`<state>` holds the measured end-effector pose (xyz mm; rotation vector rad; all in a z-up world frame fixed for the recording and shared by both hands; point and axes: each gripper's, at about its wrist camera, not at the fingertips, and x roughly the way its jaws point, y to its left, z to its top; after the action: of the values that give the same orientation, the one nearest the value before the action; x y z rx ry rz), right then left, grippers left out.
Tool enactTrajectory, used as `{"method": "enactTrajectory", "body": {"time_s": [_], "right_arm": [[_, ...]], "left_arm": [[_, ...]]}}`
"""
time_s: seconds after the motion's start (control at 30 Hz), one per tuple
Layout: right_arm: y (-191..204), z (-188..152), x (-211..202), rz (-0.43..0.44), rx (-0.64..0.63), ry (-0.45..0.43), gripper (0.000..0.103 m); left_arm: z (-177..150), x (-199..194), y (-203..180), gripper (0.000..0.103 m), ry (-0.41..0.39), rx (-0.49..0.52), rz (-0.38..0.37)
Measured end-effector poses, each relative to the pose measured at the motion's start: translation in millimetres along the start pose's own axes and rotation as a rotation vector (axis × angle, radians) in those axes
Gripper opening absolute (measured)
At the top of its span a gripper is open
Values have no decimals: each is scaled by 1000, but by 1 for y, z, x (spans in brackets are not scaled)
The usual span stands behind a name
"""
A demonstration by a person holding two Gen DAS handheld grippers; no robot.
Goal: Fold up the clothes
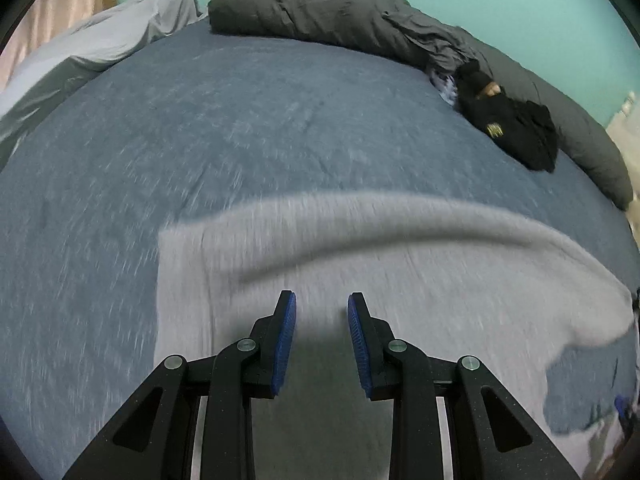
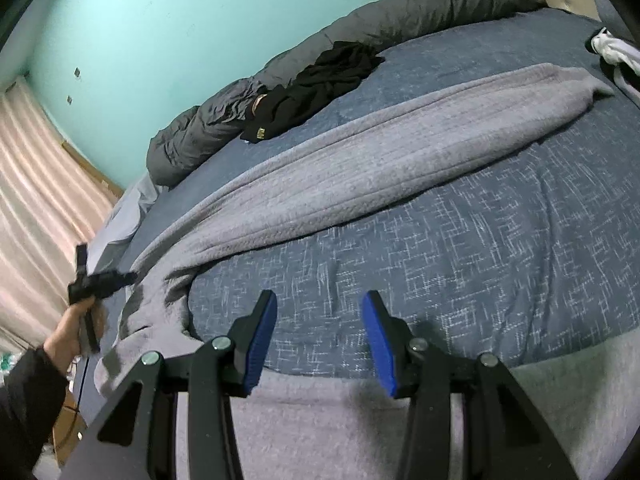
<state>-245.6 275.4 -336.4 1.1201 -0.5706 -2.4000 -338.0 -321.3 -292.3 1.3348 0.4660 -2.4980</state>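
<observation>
Blue bedspread (image 1: 200,152) open beyond grey garment's (image 1: 400,264) edge.

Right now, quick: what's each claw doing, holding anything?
Left claw: open, empty, over the grey garment.
Right claw: open, empty, over the blue bedspread.

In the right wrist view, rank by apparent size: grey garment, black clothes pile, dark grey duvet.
1. Grey garment, largest, though nearest the camera.
2. Dark grey duvet.
3. Black clothes pile, smallest.
</observation>
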Motion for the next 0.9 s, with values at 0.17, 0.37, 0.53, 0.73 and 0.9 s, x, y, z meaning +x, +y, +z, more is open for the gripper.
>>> {"method": "enactTrajectory", "body": {"time_s": [0.17,0.37,0.53,0.73,0.9], "right_arm": [[1,-1,7,12,-19,9,45],[1,-3,13,12,-11,20,45],[1,-3,15,14,-15,23,45],[-1,-5,17,11,-8,30,45],[0,-4,12,12,-9,15,45]], "left_arm": [[25,33,5,29,45,-27,21],[49,57,13,29,53,-74,32],[63,72,15,29,53,-89,52],[69,72,27,29,73,-141,22],[66,37,35,29,34,-132,30]]}}
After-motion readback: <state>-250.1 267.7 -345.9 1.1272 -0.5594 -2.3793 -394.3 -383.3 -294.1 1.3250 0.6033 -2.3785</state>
